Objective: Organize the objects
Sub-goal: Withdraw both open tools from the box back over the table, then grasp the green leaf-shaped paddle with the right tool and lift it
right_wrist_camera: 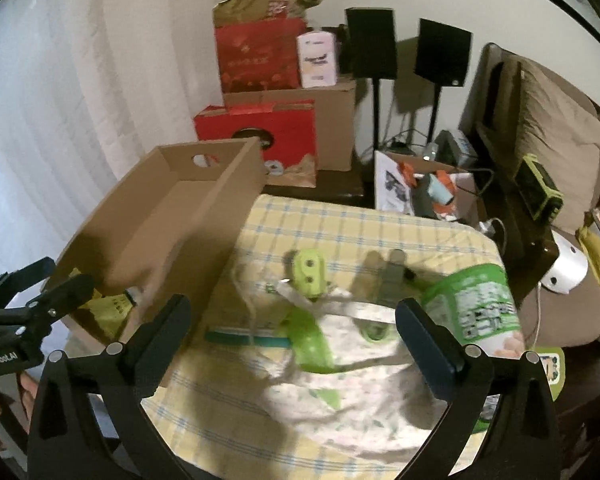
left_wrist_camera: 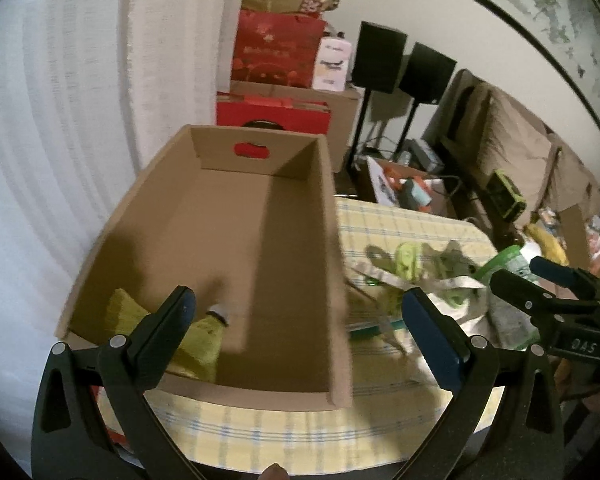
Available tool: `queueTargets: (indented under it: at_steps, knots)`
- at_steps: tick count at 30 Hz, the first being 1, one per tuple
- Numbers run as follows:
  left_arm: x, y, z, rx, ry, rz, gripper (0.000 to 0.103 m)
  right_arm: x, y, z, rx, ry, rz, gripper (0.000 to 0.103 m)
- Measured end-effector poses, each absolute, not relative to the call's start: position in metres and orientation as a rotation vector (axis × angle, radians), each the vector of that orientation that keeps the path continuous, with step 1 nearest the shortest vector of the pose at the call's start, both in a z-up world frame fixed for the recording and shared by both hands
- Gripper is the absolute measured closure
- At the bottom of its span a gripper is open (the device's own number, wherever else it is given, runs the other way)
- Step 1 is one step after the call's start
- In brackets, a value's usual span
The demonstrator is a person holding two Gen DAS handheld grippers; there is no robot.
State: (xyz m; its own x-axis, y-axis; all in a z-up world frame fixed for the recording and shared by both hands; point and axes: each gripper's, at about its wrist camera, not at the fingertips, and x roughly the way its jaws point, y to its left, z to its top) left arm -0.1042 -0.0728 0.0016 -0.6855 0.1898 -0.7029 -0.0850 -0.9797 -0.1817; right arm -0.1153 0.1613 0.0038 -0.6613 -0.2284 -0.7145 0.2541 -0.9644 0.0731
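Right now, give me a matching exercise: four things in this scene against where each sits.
Things:
1. yellow-green pouch
2. green-labelled round canister
3. two black speakers
4. brown cardboard box

Places:
A. on stands by the back wall
B. on the checked tablecloth's left side
C. inside the box
D. on the table's right side

Pairs: 1-C, 2-D, 3-A, 4-B

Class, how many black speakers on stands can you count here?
2: left speaker beside the stacked boxes; right speaker next to the sofa. None seem hidden.
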Motion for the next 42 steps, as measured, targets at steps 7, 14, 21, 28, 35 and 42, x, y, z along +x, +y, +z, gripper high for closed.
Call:
queueTargets:
  at_steps: [7,14,21,28,35,42]
  knots:
    - [-0.109,-0.050,-0.004,-1.203,-0.194,2.671,0.000,-0.112,0.202,0.003,1.148,-0.003,-2.680,0.001]
    - [-0.110,-0.018,-0.012,-1.216,-0.159,2.595,0.000,-0.104,0.231,-0.001,1.147,-0.028,-2.716,0.001]
    - [-0.120,0.006,-0.016,-1.241,-0.111,2.573,0.011,-0.100,0.233,-0.010,1.152,-0.009,-2.683,0.004]
    - [-0.135,0.015,-0.005,-1.240,-0.091,2.566,0.018,-0.108,0.212,-0.030,1.164,0.054,-2.602,0.023]
    - [-0.150,0.018,0.001,-1.257,-0.074,2.554,0.021,-0.130,0.192,-0.059,1.210,0.041,-2.488,0.039]
    - [-0.166,0.010,0.002,-1.288,-0.120,2.541,0.022,-0.148,0.171,-0.084,1.234,0.139,-2.443,0.041]
